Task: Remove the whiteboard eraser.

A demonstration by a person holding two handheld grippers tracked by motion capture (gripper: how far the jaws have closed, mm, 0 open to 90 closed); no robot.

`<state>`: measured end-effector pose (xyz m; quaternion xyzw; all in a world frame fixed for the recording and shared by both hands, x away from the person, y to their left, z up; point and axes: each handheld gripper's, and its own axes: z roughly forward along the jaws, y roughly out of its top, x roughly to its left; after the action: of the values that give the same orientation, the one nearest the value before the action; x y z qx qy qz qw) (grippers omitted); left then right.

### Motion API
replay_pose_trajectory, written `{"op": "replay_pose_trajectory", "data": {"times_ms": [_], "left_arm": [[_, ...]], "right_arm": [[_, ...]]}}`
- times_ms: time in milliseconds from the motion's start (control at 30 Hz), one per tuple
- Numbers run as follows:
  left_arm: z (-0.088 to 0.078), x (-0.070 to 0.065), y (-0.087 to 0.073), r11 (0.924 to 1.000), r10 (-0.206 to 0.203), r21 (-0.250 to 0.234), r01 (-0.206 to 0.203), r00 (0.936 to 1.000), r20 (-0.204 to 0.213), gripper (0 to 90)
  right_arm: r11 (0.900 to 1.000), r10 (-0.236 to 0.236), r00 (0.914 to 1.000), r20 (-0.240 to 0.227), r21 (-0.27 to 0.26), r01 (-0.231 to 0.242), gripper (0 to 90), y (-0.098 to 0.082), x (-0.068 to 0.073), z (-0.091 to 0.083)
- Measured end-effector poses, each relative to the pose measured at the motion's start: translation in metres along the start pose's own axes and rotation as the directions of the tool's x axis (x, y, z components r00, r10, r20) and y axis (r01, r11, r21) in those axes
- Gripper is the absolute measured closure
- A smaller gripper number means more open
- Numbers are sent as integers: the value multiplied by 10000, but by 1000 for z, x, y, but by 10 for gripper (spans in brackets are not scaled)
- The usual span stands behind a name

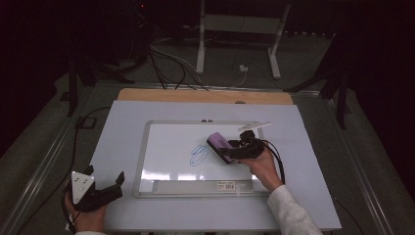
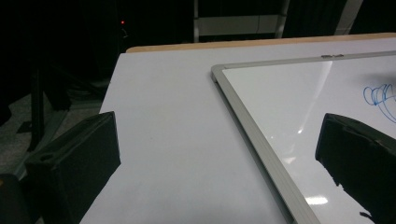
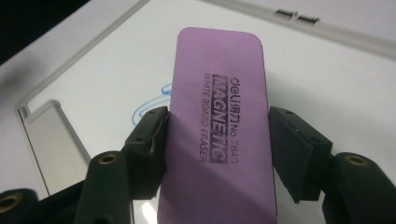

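on glossy whiteboard (image 1: 171, 147), right tongs (image 3: 217, 140) clamp matte purple eraser (image 3: 219, 121) (rounded corners).

Purple eraser (image 3: 217, 126) with black lettering, blue scribble (image 1: 198, 155) on white, silver-framed whiteboard (image 1: 147, 147), black gripper (image 1: 243, 145).

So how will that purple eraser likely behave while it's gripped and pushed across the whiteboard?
The eraser is a flat block with rounded corners, so it should slide, not roll. The right gripper clamps its long sides without visibly denting it, so it is probably fairly stiff. It looks light for its size. Its label reads magnetic, so it may cling slightly to the whiteboard near the blue scribble.
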<state>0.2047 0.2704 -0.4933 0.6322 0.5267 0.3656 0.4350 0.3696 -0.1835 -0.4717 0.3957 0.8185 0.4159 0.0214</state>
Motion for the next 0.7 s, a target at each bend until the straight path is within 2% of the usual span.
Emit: {"op": "replay_pose_trajectory", "data": {"times_ms": [33, 500, 567, 700], "left_arm": [[0, 0, 0, 10000, -7, 7, 7, 10000, -4, 6], [0, 0, 0, 10000, -7, 15, 7, 10000, -10, 7], [0, 0, 0, 10000, -9, 18, 9, 10000, -10, 6], [0, 0, 0, 10000, -22, 15, 22, 10000, -17, 7]], "right_arm": [[9998, -73, 10000, 19, 177, 73, 408, -2, 1, 3], [9959, -599, 9970, 488, 711, 563, 408, -8, 9, 16], [9947, -745, 9946, 727, 763, 689, 408, -9, 8, 18], [9947, -690, 9925, 1007, 832, 607, 408, -10, 4, 19]]}}
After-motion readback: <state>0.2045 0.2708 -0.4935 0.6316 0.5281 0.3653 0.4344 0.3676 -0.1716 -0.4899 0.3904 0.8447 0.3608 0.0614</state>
